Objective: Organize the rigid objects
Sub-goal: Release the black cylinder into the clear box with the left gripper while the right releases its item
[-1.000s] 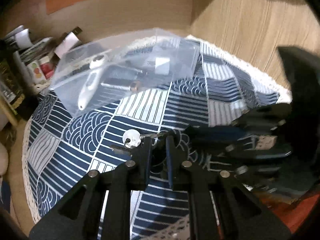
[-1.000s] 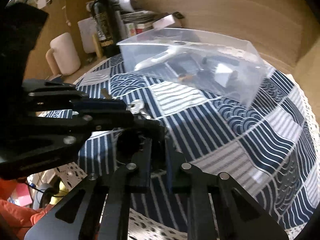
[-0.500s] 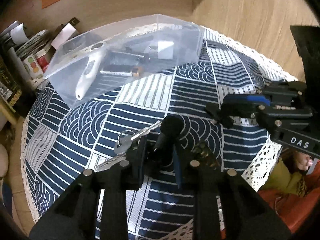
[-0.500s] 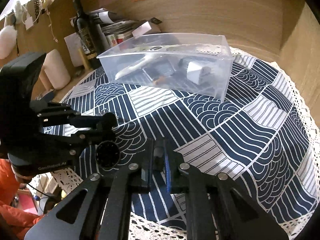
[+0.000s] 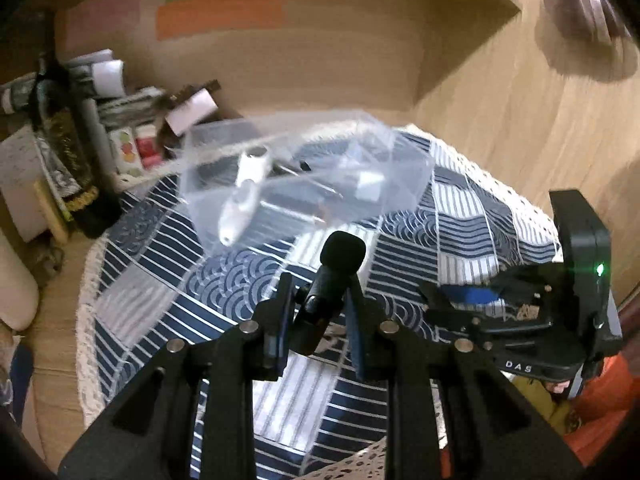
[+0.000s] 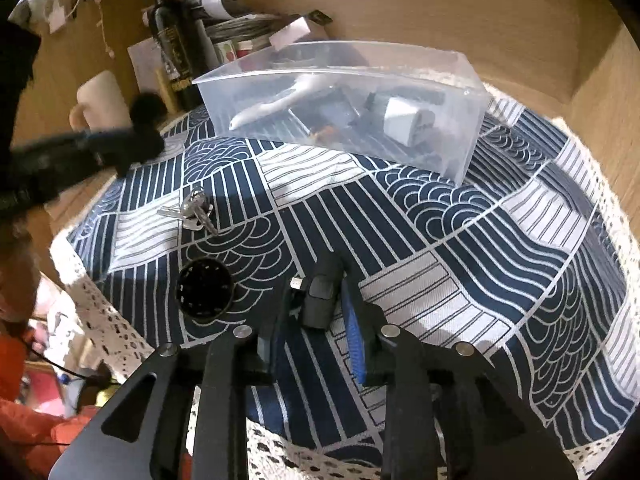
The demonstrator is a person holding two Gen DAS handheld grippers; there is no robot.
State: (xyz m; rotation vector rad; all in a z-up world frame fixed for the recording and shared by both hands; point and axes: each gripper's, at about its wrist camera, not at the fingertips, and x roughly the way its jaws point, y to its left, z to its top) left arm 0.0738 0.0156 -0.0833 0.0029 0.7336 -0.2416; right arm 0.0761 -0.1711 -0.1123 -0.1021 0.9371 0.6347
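My left gripper (image 5: 318, 300) is shut on a small black microphone (image 5: 340, 264) with a foam head and holds it above the table, short of the clear plastic box (image 5: 304, 176). The box (image 6: 344, 100) holds a white tool, a white adapter and dark items. My right gripper (image 6: 320, 300) is shut on a small black clip-like device (image 6: 320, 300) low over the cloth. A bunch of keys (image 6: 194, 210) and a round black disc (image 6: 205, 291) lie on the cloth left of it. The left gripper with the microphone (image 6: 140, 128) shows at the left, blurred.
A round table has a blue-and-white patterned cloth (image 6: 460, 248) with a lace edge. A dark bottle (image 6: 176, 40), a cream mug (image 6: 100, 100), papers and small boxes (image 5: 132, 148) stand behind the box against wooden walls. The right gripper (image 5: 520, 316) shows at the right.
My left gripper has lifted the microphone off the cloth and moved it toward the box. My right gripper has drawn back from the left one and now holds the small black device.
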